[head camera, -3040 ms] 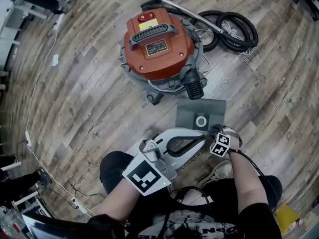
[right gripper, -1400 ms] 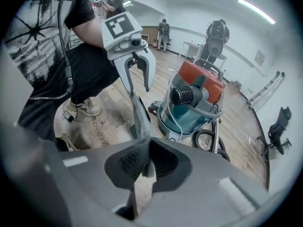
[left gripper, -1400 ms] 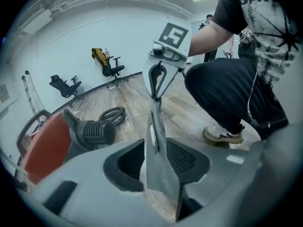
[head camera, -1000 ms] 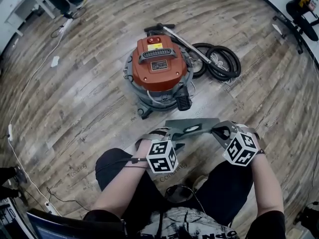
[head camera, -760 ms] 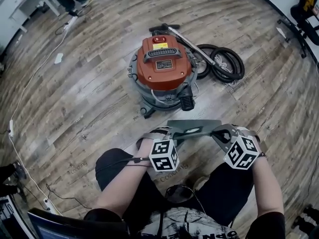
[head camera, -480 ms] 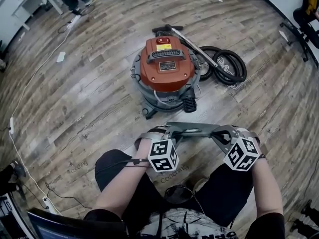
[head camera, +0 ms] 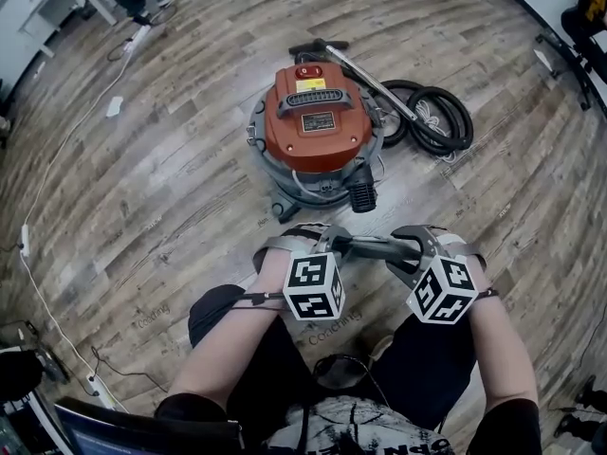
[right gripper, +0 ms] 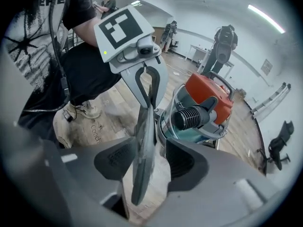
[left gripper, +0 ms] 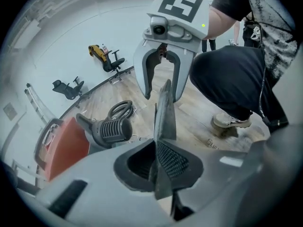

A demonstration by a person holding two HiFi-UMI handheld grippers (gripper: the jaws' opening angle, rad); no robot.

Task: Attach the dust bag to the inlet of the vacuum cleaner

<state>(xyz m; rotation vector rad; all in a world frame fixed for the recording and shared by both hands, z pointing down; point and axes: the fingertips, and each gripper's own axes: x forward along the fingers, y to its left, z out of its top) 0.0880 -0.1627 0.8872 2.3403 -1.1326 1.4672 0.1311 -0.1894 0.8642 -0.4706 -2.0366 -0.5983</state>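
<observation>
Setting: A person crouches over a grey-brown wood-plank floor (head camera: 161, 178), holding a pair of tongs in each hand at the lower centre of the head view.

Dust bag: The flat dark grey dust bag (head camera: 375, 247) is held clear of the floor. It spans the gap between the two tongs, just below the middle of the frame.

Left tongs: The left tongs (head camera: 332, 245) have just been closing and are now pinched narrow on the bag's left end. In the left gripper view the bag appears edge-on, clamped between the pads.

Right tongs: The right tongs (head camera: 406, 251) have just been opening and stand wide. The bag's right end lies between the pads, unsqueezed.

Vacuum cleaner: The round vacuum cleaner (head camera: 318, 126), with an orange lid on a grey drum, stands upright at upper centre.

Inlet: The black ribbed inlet (head camera: 363, 197) juts from the drum's lower right. It sits just above the bag in the frame, with a gap between them.

Hose: A coiled black hose (head camera: 438, 121) lies on the floor to the right of the drum.
</observation>
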